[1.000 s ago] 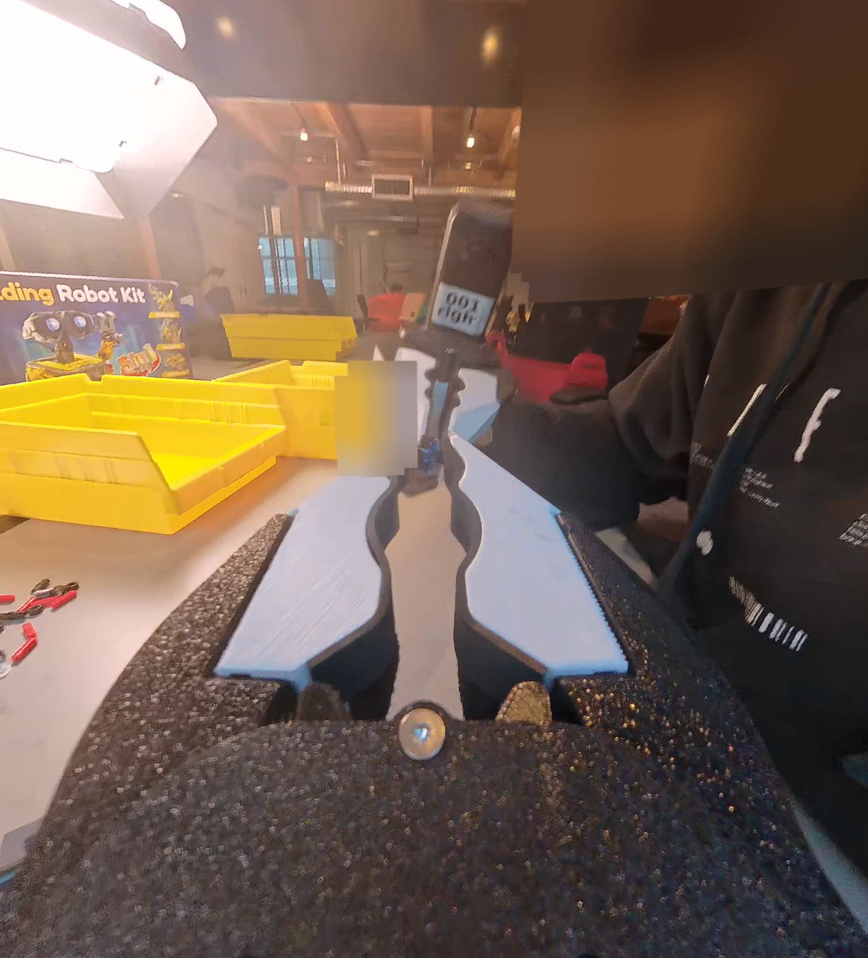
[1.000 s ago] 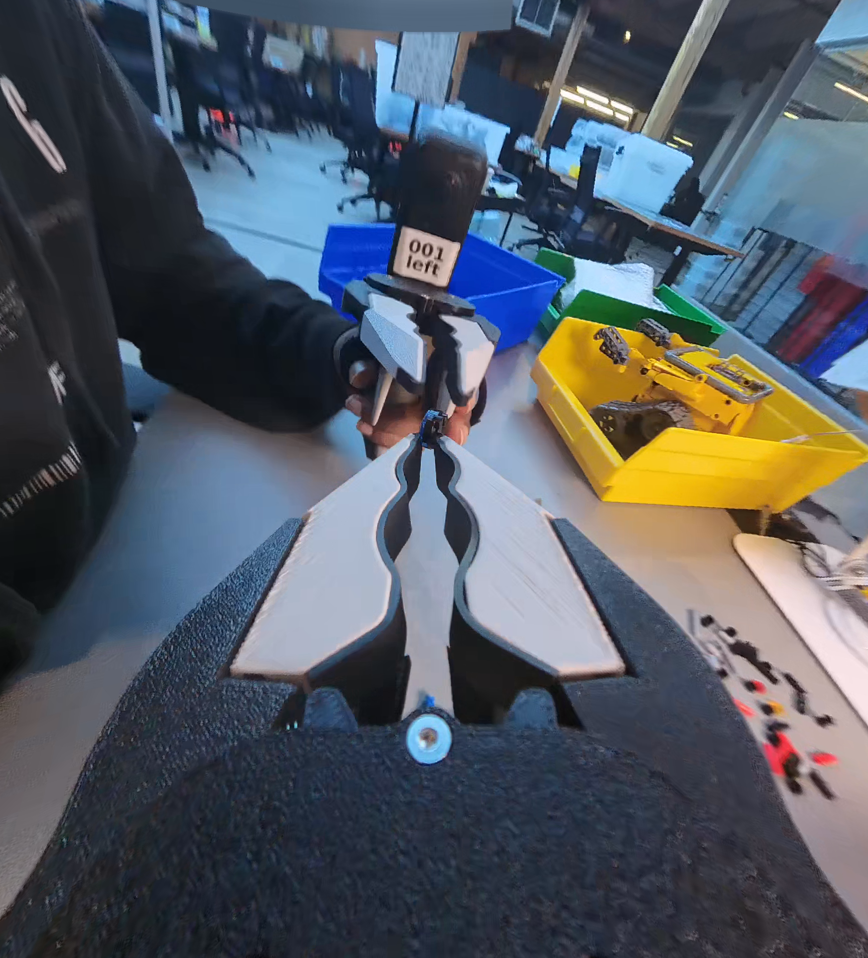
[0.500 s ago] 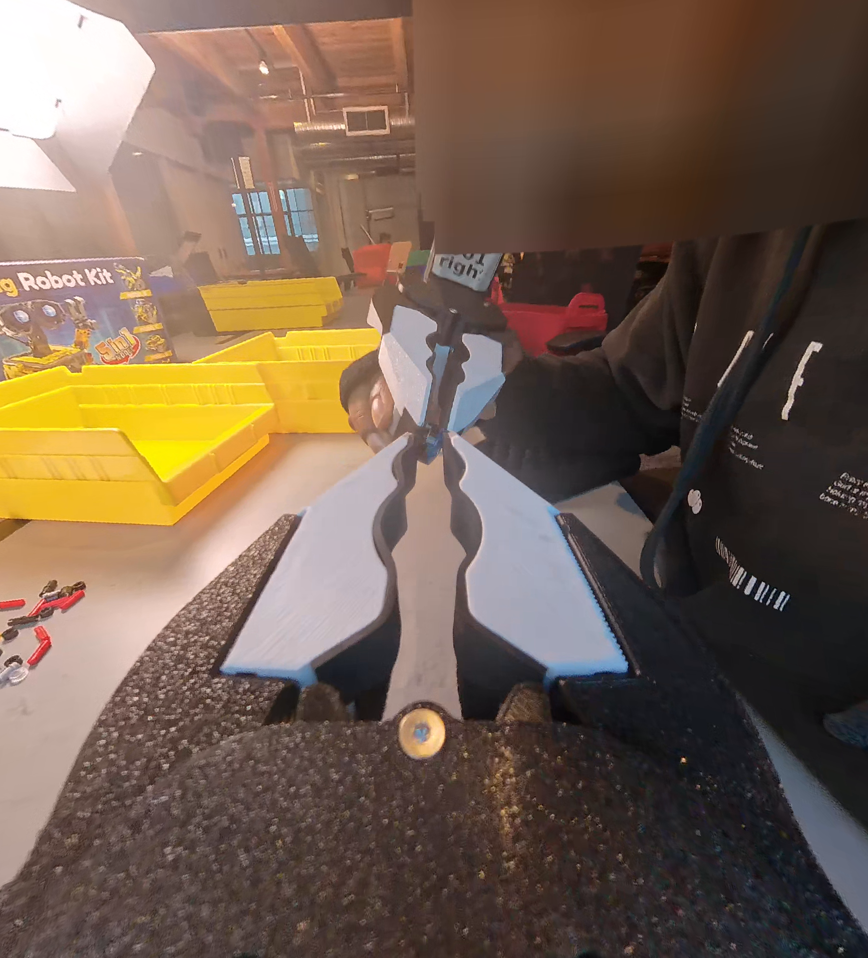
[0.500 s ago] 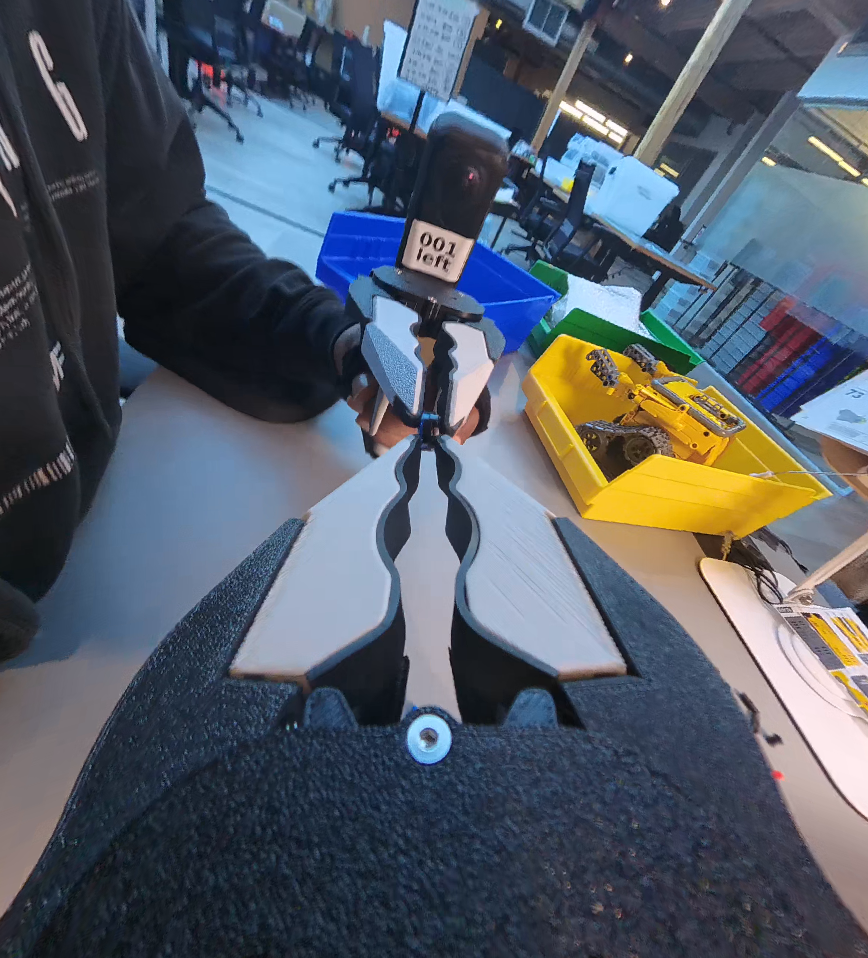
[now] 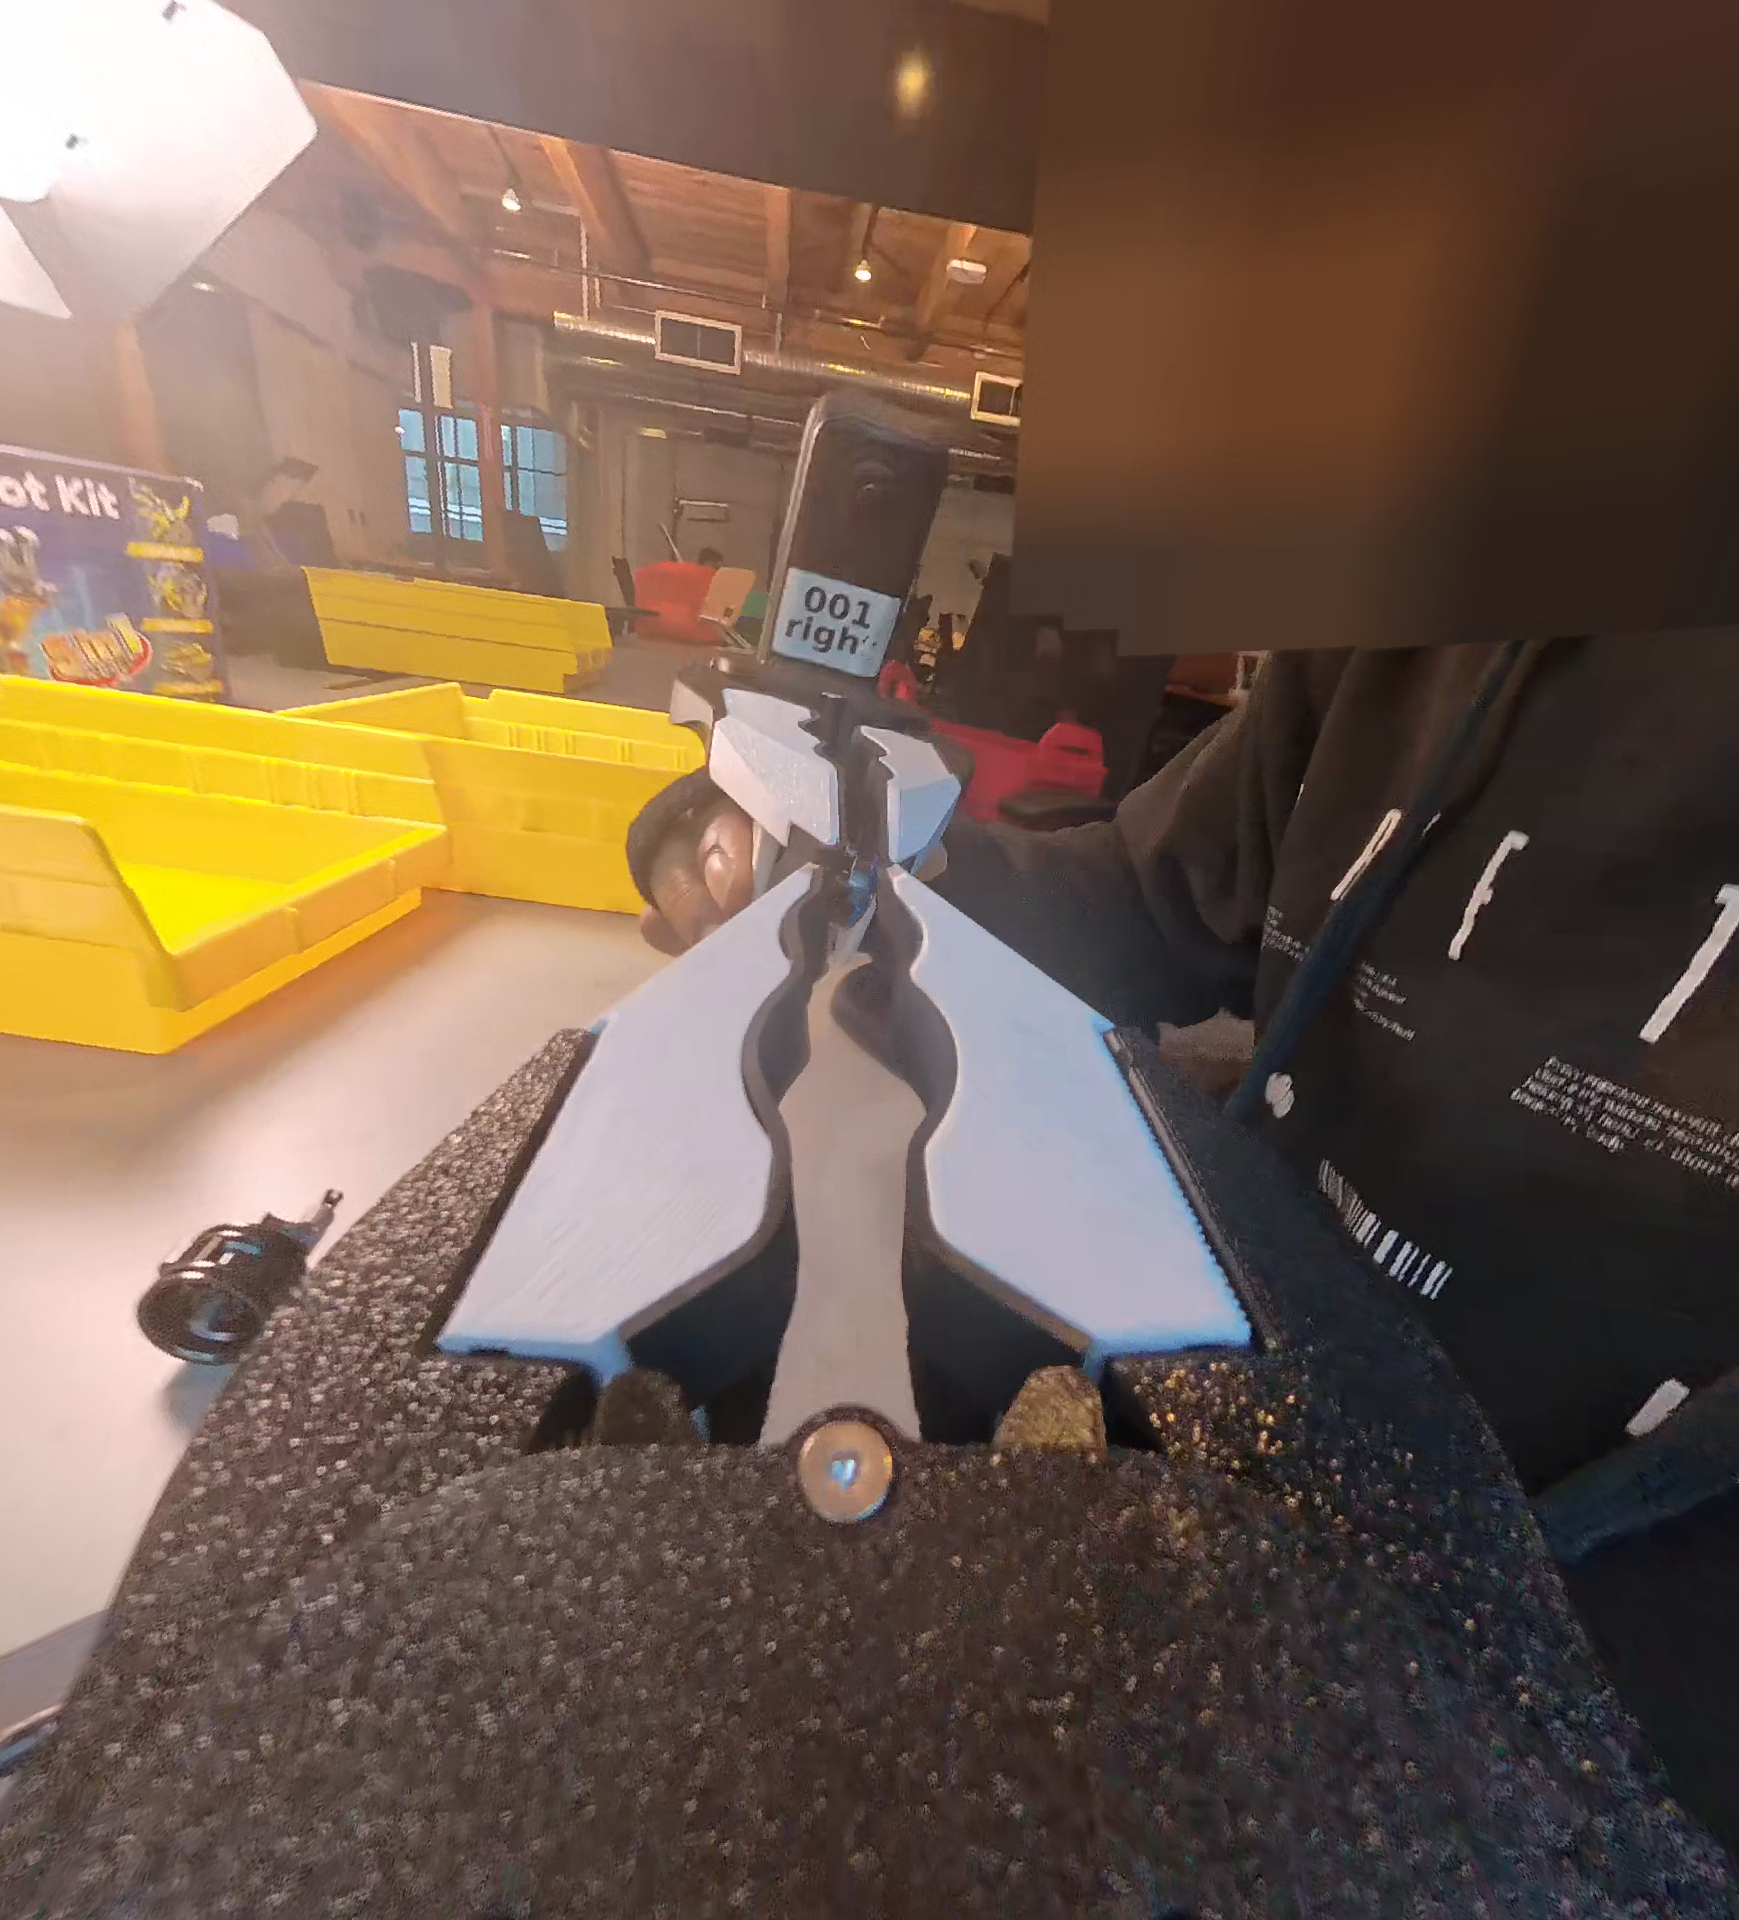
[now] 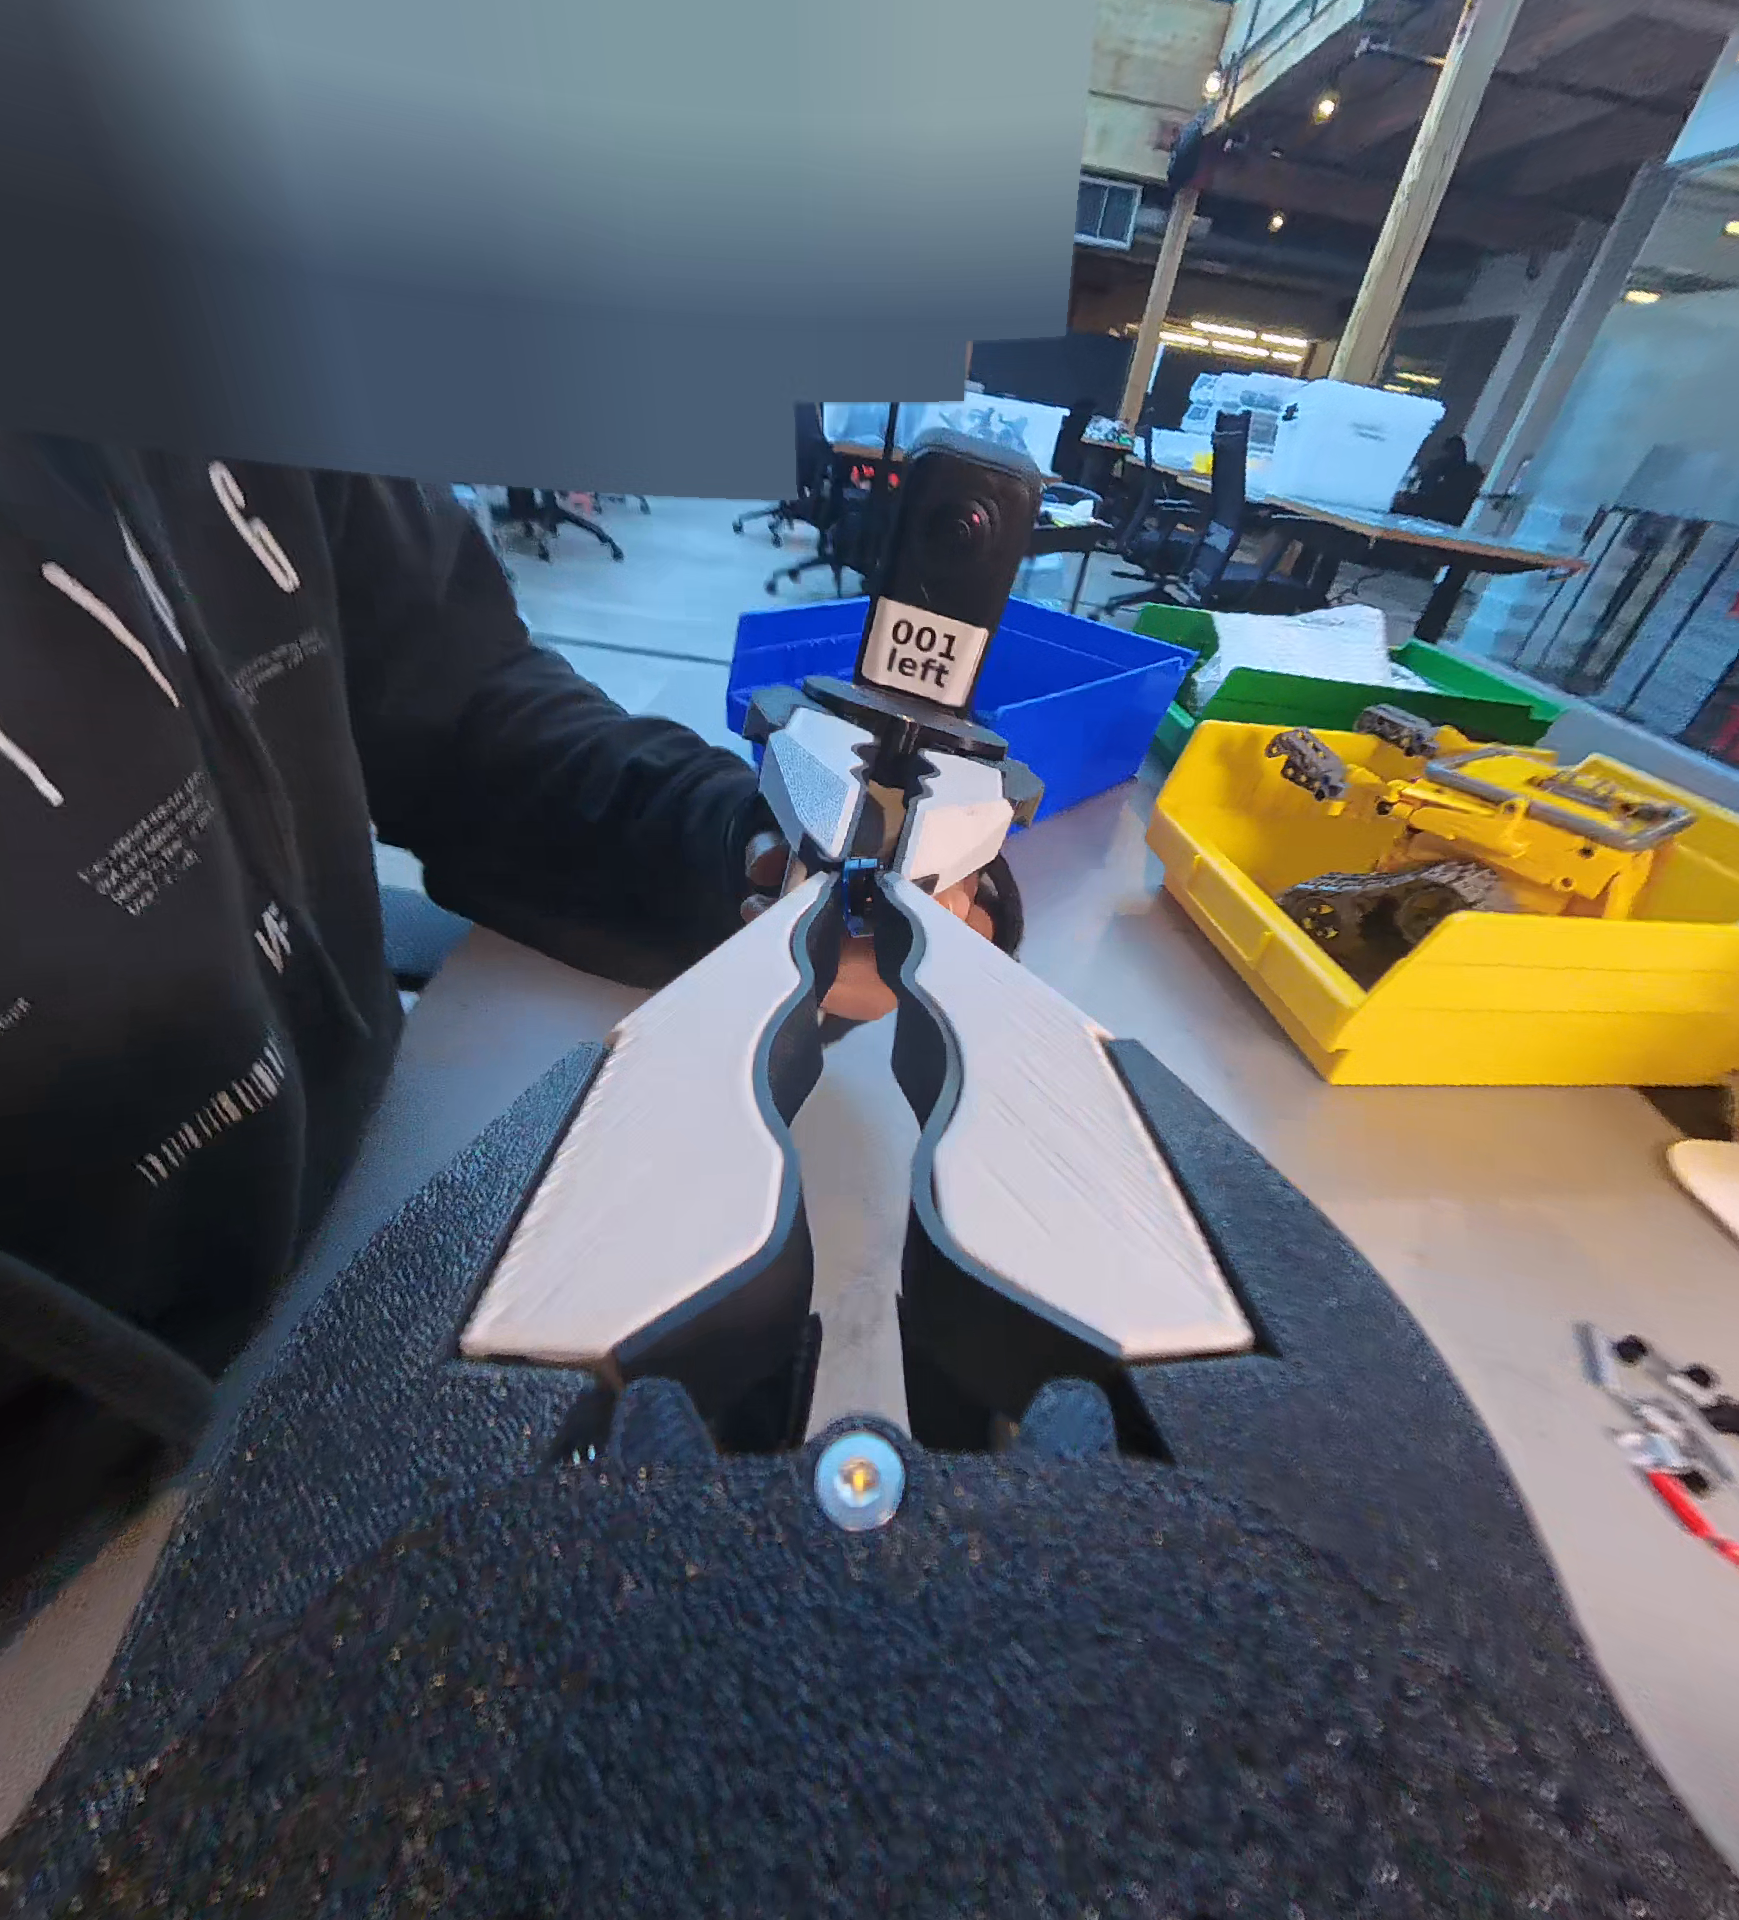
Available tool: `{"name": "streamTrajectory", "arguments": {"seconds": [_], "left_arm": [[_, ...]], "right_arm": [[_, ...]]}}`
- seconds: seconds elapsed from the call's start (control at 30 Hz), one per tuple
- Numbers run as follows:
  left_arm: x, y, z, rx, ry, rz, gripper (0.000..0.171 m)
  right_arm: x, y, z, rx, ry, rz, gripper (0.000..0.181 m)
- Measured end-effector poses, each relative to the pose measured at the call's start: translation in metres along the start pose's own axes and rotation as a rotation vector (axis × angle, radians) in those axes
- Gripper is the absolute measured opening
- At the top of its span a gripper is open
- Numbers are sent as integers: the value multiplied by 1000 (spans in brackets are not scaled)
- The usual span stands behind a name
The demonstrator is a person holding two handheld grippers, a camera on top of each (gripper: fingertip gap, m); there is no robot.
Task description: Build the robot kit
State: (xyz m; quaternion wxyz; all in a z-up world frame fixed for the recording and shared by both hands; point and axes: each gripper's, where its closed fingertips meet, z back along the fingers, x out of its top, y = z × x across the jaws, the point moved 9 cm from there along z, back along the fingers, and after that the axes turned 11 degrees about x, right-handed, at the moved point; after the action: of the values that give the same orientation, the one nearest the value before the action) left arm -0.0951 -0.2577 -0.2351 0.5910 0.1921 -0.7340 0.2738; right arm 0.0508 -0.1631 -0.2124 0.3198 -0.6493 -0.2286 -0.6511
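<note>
While you held the two grippers tip to tip above the grey table [image 5: 221, 1122], your left gripper [image 5: 849, 883] had its fingertips drawn nearly together on a small blue-and-black part [image 5: 854, 896], and your right gripper [image 6: 857, 883] pinched the same small blue-and-black part [image 6: 852, 896] from the opposite side, its tips almost closed too. You could see each tool from the other's camera: the right gripper [image 5: 829, 800] faced the left wrist view with a hand [image 5: 693, 878] wrapped round its handle, and the left gripper [image 6: 886, 805] faced the right wrist view. Just left of your left gripper a black cylindrical piece [image 5: 216, 1304] lay on the table, with empty yellow bins [image 5: 169, 894] farther back. Off to the right of your right gripper sat a yellow bin [image 6: 1467, 997] holding a yellow tracked model [image 6: 1447, 842], a blue bin [image 6: 1083, 686] behind it, and small red and black loose parts [image 6: 1717, 1455] scattered near you.
</note>
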Motion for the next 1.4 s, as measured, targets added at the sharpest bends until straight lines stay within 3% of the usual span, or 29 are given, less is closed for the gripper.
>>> {"name": "streamTrajectory", "arguments": {"seconds": [0.2,0.27,0.47,0.57,0.67,0.77,0.9,1.03,1.2,1.4], "left_arm": [[0,17,2,2,-10,271,6],[-1,23,2,15,-5,386,6],[-19,45,5,52,-27,826,6],[-27,47,1,68,14,885,6],[-32,45,-3,72,41,907,6],[-36,44,-4,90,67,908,6],[-41,45,-7,131,123,857,6],[-40,51,-1,295,239,611,6],[-29,62,15,483,359,312,11],[-35,61,12,499,460,226,15]], "right_arm": [[-20,-22,-1,80,-269,-419,6],[-25,-27,0,72,-299,-469,6],[-16,-20,5,-248,88,123,30],[-20,-15,-2,-322,292,307,29],[-25,-11,-8,-317,362,357,19],[-28,-10,-8,-310,401,362,15],[-33,-14,-3,-250,399,217,15],[-58,-17,-5,-149,473,-12,15],[-92,-8,-27,-56,698,-110,15],[-97,-8,-31,-32,766,-188,16]]}}
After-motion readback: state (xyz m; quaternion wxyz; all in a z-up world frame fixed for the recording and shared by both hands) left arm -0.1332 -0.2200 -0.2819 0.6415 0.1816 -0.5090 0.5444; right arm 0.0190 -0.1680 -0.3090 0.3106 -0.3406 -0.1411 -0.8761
